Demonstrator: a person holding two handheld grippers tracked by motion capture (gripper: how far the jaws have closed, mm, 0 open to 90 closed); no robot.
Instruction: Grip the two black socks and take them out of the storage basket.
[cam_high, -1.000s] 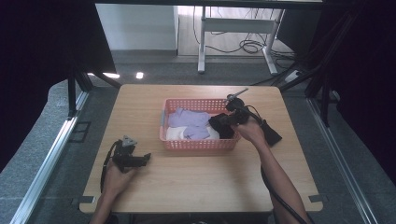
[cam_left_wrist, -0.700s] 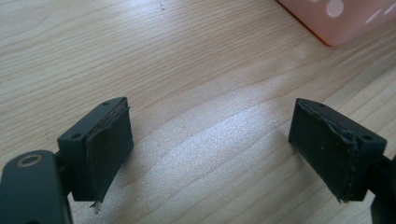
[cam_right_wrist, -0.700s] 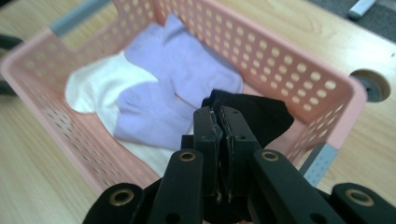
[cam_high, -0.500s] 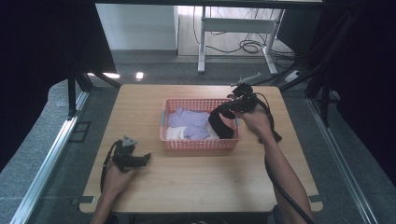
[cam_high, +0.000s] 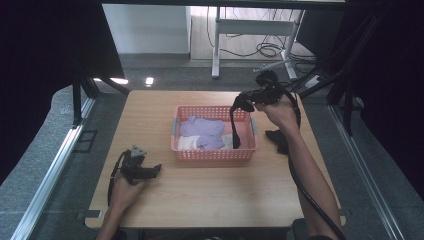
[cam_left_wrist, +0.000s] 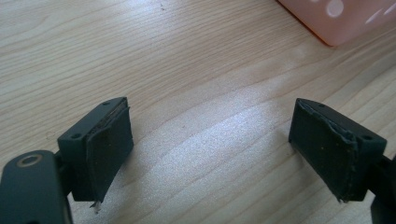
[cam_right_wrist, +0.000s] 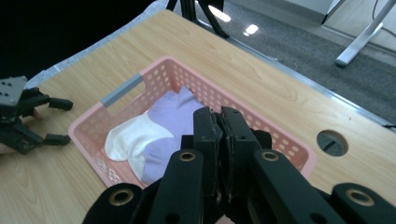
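- Our right gripper has its jaws clamped on a black sock hanging over the pink basket.
- Our left gripper rests wide and empty, left of that basket.

Right gripper risen above basket, black sock lifted out

The black sock hangs limp from my right tool, pinched at its top end, a long dark strip dangling straight down. Its lower end reaches into the pink basket, near the right side, beside the purple socks and the white sock lying flat inside. A second dark piece lies on the surface just right of the basket.
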